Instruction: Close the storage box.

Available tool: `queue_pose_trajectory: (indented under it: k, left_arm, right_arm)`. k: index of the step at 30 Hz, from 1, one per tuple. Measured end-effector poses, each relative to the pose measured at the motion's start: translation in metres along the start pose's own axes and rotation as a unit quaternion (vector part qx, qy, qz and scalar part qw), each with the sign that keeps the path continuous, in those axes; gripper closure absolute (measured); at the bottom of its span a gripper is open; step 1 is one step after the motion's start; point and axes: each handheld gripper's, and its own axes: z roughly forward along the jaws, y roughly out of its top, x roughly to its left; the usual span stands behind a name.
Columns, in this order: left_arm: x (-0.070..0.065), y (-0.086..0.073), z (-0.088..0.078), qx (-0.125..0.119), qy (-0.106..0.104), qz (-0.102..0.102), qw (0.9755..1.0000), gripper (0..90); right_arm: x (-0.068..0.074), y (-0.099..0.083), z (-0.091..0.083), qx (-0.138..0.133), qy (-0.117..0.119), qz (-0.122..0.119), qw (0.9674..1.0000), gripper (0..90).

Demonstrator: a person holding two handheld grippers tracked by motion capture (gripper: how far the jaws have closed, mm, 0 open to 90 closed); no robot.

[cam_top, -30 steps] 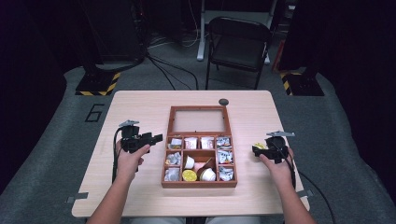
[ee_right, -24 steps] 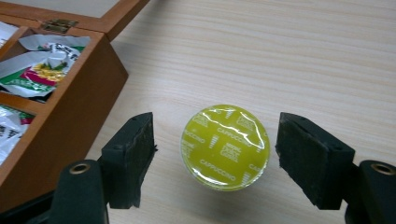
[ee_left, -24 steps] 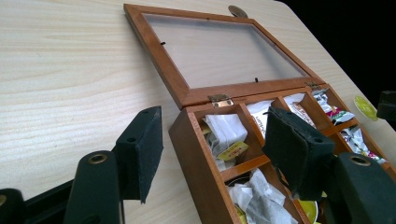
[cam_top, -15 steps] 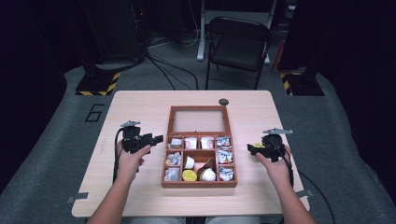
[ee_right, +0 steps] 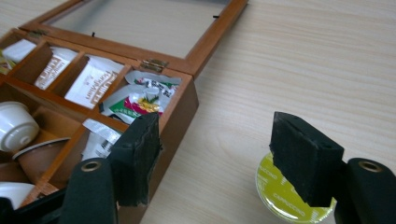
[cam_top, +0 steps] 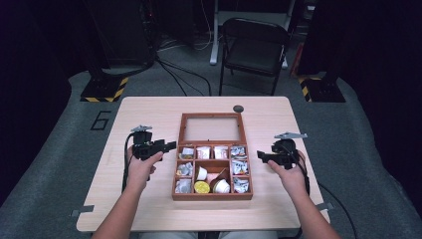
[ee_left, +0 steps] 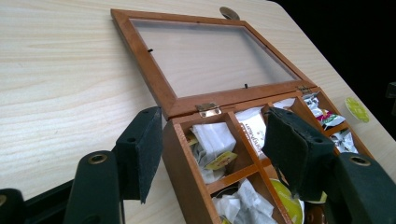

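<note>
While the left gripper (cam_top: 171,145) has kept its place at centre left of the high view, the right gripper (cam_top: 260,156) has lifted a little toward the wooden box (cam_top: 213,193), its jaws having just been narrowing with nothing between the pads. In the right gripper view the yellow-green capsule (ee_right: 280,196) lies flat on the table (cam_top: 149,112) at lower right, foil lid up, half hidden behind one pad, untouched. The box sits mid-frame, its long axis running from the near edge to the top, its glass lid (cam_top: 211,128) laid open on the far side. The left jaws straddle the box's near corner, unclenched.
</note>
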Motion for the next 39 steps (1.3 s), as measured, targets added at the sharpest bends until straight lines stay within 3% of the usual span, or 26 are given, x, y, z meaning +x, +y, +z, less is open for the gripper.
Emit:
queue_pose_trajectory:
  k: [17,24,26,36,39]
  left_arm:
    - [-0.011,0.016,0.014,0.017,0.003,0.014,0.9998,37.2]
    - [-0.011,0.024,0.024,0.023,0.003,0.009,0.9997,37.1]
    - [-0.012,0.026,0.027,0.025,0.006,0.007,0.9996,37.0]
    - [-0.01,0.033,0.037,0.028,0.009,-0.002,0.9996,36.7]
    - [-0.008,0.034,0.04,0.032,0.017,0.004,0.9993,36.5]
  right_arm:
    - [0.015,0.021,0.002,0.004,0.033,-0.009,0.9994,32.9]
    - [0.017,0.033,0.017,0.017,0.04,-0.008,0.999,32.9]
    - [0.017,0.037,0.022,0.017,0.044,-0.017,0.9987,32.7]
    - [0.03,0.061,0.035,0.023,0.057,-0.028,0.9977,32.1]
    - [0.031,0.064,0.042,0.03,0.055,-0.019,0.9979,32.1]
